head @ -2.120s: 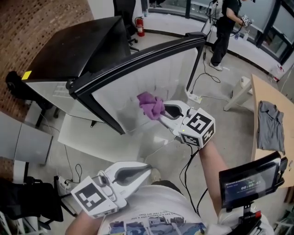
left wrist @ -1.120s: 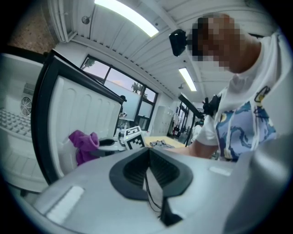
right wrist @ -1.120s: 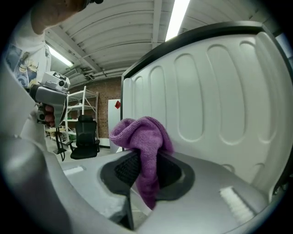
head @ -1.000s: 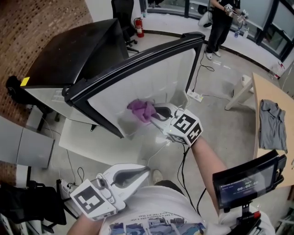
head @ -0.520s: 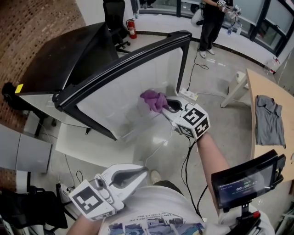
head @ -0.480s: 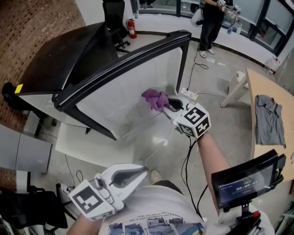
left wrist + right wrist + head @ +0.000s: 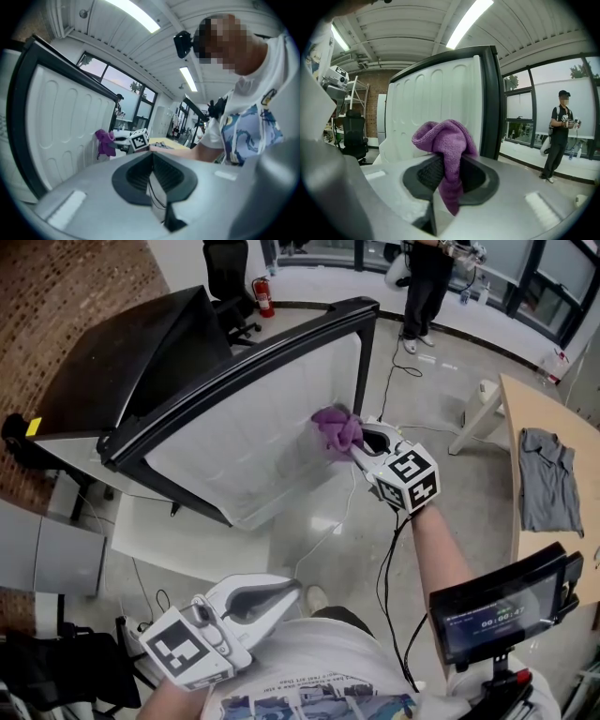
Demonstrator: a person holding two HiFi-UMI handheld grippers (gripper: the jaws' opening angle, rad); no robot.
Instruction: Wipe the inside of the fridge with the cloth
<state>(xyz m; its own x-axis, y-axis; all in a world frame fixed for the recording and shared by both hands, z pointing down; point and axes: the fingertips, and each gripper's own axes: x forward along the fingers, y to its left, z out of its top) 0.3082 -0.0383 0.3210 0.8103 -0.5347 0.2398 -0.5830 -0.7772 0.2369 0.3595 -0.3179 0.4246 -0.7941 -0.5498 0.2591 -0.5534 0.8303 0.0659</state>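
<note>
The purple cloth (image 7: pixel 337 430) sat against the white ribbed lining (image 7: pixel 253 442) of the open fridge door, near the door's far black edge (image 7: pixel 361 352). No view settled whether it pressed on the lining. The door stood over a pale glossy floor (image 7: pixel 309 540), with the black fridge (image 7: pixel 131 343) behind it. Left of the door was a brick wall (image 7: pixel 56 287). Beyond the door stood a chair (image 7: pixel 225 268) and a red fire extinguisher (image 7: pixel 261 296). Right of the door's far end, a person (image 7: pixel 422 287) stood by the windows. Well right of the door was a wooden table (image 7: pixel 553 540) with a grey shirt (image 7: pixel 547 482) on it. The cloth was bunched at the tip of the right gripper (image 7: pixel 367 442), its bulk rising above the jaws and a tail hanging down between them. In the right gripper view the right gripper (image 7: pixel 447 171) was clenched on the cloth (image 7: pixel 445 140), both pads squeezing the fold, with the door upright just beyond. A black cable (image 7: pixel 380 559) ran under the right forearm. The left gripper (image 7: pixel 295 587) hung low, well short of the door and close to the person's shirt. In its own view the left gripper (image 7: pixel 152 159) had its jaws closed together with nothing between them, and the cloth (image 7: pixel 105 143) showed far off against the door.
</note>
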